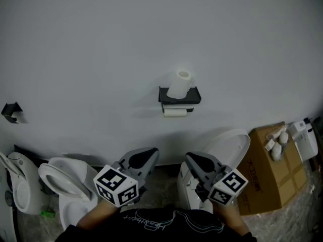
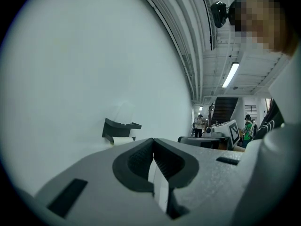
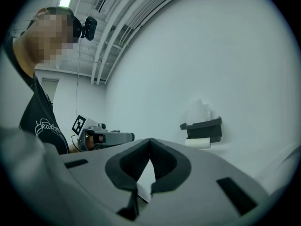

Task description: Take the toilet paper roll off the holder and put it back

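A black wall holder (image 1: 179, 96) hangs on the white wall. One white toilet paper roll (image 1: 180, 83) stands on its top shelf, and a second roll (image 1: 175, 112) lies on the bar beneath. Both grippers are low and well short of it, side by side. My left gripper (image 1: 149, 155) is shut with nothing in it, and my right gripper (image 1: 192, 159) is shut and empty too. The left gripper view shows the holder (image 2: 120, 127) beyond the closed left gripper (image 2: 153, 141). In the right gripper view the holder (image 3: 203, 127) sits right of the closed right gripper (image 3: 150, 141).
Below the wall stand a toilet (image 1: 65, 178) at the left and another with its lid raised (image 1: 229, 147) at the right. A cardboard box (image 1: 270, 173) with white items on it is far right. A small black bracket (image 1: 11, 111) is on the wall at left.
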The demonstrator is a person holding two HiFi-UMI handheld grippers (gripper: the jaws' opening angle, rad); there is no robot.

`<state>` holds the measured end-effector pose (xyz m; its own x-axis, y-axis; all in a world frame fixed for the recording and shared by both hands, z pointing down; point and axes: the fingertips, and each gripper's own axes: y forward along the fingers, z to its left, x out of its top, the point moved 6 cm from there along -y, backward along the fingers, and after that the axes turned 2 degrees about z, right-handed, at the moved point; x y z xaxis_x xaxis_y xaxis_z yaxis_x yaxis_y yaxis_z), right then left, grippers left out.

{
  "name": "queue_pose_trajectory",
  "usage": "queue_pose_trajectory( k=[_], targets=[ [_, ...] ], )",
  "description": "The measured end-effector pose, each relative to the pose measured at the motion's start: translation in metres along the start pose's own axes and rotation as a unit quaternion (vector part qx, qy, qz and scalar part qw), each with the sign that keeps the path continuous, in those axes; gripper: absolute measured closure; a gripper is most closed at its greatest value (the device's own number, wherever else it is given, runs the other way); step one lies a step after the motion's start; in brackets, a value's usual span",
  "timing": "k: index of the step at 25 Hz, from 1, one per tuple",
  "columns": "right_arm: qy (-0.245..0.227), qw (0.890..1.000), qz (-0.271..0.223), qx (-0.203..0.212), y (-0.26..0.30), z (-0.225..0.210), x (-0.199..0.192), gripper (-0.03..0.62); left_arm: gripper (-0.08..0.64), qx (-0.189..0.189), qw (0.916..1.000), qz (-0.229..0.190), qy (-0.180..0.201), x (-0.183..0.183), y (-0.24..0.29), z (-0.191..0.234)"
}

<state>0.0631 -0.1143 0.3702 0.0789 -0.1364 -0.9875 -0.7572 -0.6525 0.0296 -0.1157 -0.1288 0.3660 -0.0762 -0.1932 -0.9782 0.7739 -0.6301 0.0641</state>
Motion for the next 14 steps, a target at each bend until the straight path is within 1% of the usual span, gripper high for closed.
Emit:
queue_pose_trajectory(
  k=[9, 14],
  targets=[
    [0.0, 1.0, 0.001, -0.006, 0.0011, -0.002, -0.0035, 0.588, 0.554, -0.009, 0.9999, 0.006, 0.002, -0.0048, 0.0036, 0.0018],
    [0.002, 1.0, 0.002, -0.009, 0.0031, -0.0048, -0.0043, 0.588, 0.554, -0.01, 0.9999, 0.002, -0.003, -0.0045, 0.0048, 0.0054]
  ],
)
